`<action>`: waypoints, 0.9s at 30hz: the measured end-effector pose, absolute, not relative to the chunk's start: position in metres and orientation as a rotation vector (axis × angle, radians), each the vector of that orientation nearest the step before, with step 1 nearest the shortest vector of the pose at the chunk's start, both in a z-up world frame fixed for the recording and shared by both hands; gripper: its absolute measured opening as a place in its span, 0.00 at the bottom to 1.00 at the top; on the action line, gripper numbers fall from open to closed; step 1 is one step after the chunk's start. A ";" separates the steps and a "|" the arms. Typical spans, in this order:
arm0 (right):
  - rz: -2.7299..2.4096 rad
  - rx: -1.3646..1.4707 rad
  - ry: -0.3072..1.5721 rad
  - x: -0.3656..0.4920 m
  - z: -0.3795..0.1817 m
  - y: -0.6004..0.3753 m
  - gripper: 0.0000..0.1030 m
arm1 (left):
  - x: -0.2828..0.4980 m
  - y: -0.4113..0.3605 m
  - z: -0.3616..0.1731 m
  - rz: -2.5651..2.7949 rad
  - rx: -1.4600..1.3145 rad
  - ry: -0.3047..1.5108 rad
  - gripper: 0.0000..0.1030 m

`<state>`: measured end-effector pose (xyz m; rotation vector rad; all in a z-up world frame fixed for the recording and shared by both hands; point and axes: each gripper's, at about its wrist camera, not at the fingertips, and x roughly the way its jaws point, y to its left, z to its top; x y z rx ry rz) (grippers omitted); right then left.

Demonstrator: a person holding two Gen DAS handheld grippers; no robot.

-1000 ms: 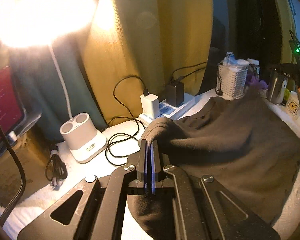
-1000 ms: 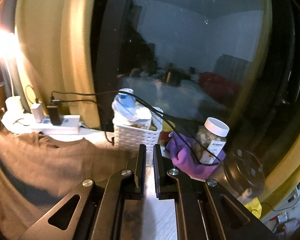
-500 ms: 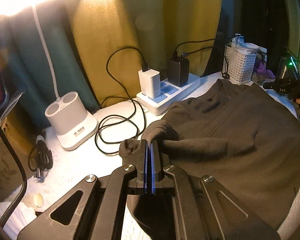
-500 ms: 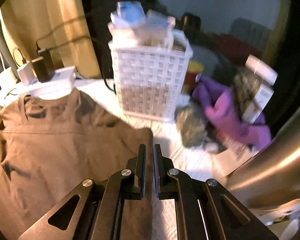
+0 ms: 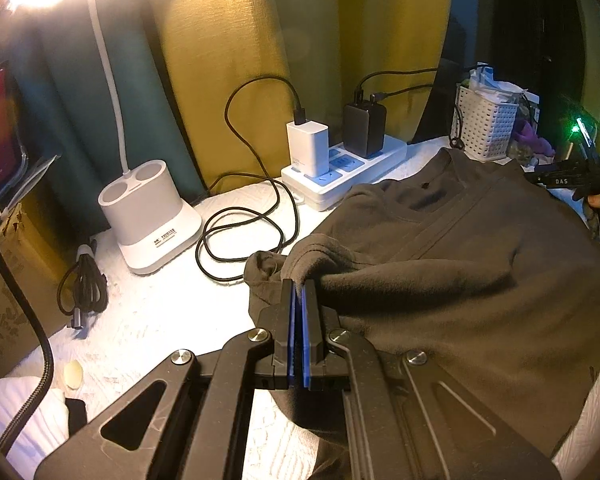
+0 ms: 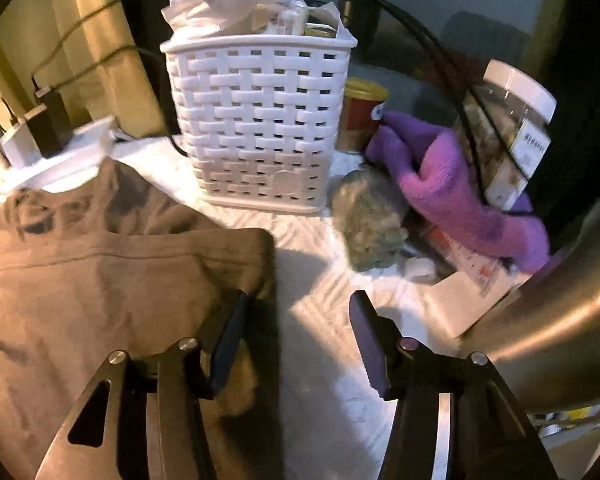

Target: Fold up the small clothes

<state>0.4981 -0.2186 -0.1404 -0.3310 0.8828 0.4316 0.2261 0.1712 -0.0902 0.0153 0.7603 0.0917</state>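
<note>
Right gripper (image 6: 296, 316) has gone from shut to wide apart, low-center of right view, straddling the brown shirt (image 6: 100, 280) edge (nothing pinched yet). Left gripper (image 5: 299, 288) stays clamped on shirt fabric, center frame. Prob. next: right-side grab, then fold.

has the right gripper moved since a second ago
Yes. The right gripper has dropped down and forward toward the white basket, which now looms large in its view, and its jaws have opened over the edge of the brown shirt.
</note>
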 end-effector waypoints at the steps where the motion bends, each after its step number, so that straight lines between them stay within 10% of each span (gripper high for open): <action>1: 0.433 -0.335 0.869 0.497 -0.139 -0.218 0.54 | 0.226 0.171 -0.090 0.091 0.014 0.759 0.01; 10: 0.571 -0.286 0.890 0.516 -0.140 -0.196 0.53 | 0.224 0.171 -0.087 0.091 0.007 0.747 0.01; 18: 0.532 -0.392 0.791 0.501 -0.131 -0.180 0.07 | 0.219 0.170 -0.082 0.092 0.011 0.736 0.01; 27: 0.505 -0.414 0.697 0.490 -0.101 -0.187 0.04 | 0.216 0.163 -0.069 0.099 0.041 0.691 0.01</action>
